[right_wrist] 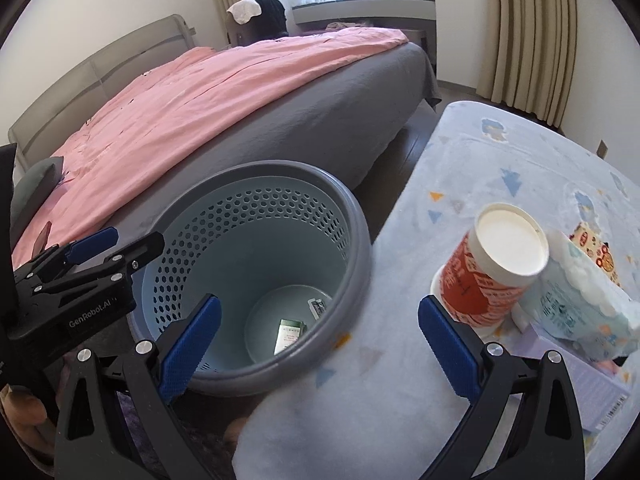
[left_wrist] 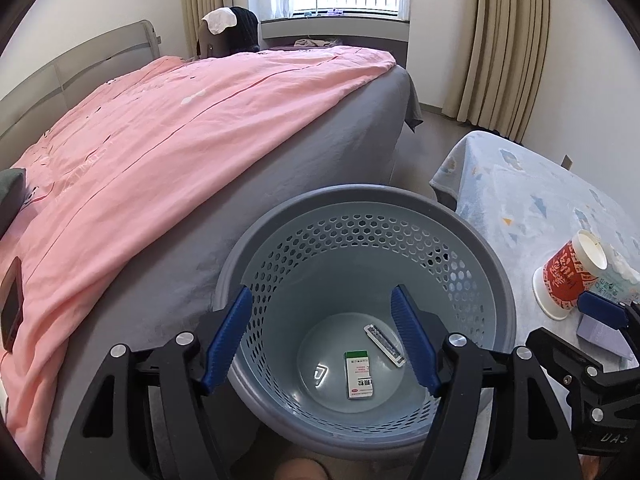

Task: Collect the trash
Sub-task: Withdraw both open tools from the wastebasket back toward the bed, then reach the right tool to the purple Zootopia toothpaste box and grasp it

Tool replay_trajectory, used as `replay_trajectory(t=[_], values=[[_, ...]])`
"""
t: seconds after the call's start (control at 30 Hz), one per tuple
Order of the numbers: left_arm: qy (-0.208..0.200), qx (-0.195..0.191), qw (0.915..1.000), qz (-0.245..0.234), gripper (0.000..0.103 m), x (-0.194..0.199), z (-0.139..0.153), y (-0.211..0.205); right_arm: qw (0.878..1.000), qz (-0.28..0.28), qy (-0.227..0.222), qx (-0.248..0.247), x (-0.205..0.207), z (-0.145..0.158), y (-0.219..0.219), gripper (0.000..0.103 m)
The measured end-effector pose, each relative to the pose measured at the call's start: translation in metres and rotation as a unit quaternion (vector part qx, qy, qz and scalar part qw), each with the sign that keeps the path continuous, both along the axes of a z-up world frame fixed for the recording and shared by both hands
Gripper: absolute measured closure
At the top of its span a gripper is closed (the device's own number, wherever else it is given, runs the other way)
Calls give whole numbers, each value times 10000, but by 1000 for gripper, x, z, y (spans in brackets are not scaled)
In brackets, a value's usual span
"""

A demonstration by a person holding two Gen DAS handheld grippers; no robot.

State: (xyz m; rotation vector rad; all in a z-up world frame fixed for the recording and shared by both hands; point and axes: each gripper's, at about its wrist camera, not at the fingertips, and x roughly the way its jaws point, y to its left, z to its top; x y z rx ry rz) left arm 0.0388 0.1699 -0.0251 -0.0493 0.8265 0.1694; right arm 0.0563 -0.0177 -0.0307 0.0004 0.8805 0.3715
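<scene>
My left gripper (left_wrist: 320,340) hangs open above a grey-blue perforated bin (left_wrist: 496,264), with nothing between its blue pads. At the bin's bottom lie a small green-and-white box (left_wrist: 360,374) and a silver blister strip (left_wrist: 384,340). My right gripper (right_wrist: 318,350) is open too, over the near edge of a table draped in pale blue cloth (right_wrist: 480,152). A red paper cup (right_wrist: 492,276) lies on its side just beyond the right finger (right_wrist: 448,348). A tissue pack (right_wrist: 580,304) leans against the cup, on top of a purple box (right_wrist: 592,380).
A bed with a pink cover (left_wrist: 180,128) and grey sheet runs along the left, close behind the bin. A dark red flat object (left_wrist: 12,308) lies on its near edge. Curtains (left_wrist: 504,40) and a window stand at the back, with a narrow floor gap between bed and table.
</scene>
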Motion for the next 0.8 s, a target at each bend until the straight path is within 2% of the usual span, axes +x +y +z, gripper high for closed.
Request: replay_trajectory(t=[0.47,0.6,0.8], values=[[-228,-115,9978,-613,31,-18,11,-56,9935,-1104,-227,-158,-69,6,-93,6],[-219,-155,9965,-789,31,-20,11,-77,9890,-1445,-188,-269,-84,2,-125,6],[-213,-198,9944,-1019,31,-19,9,-106,9811,-1924,-73,-189,-99,-6,-166,6]])
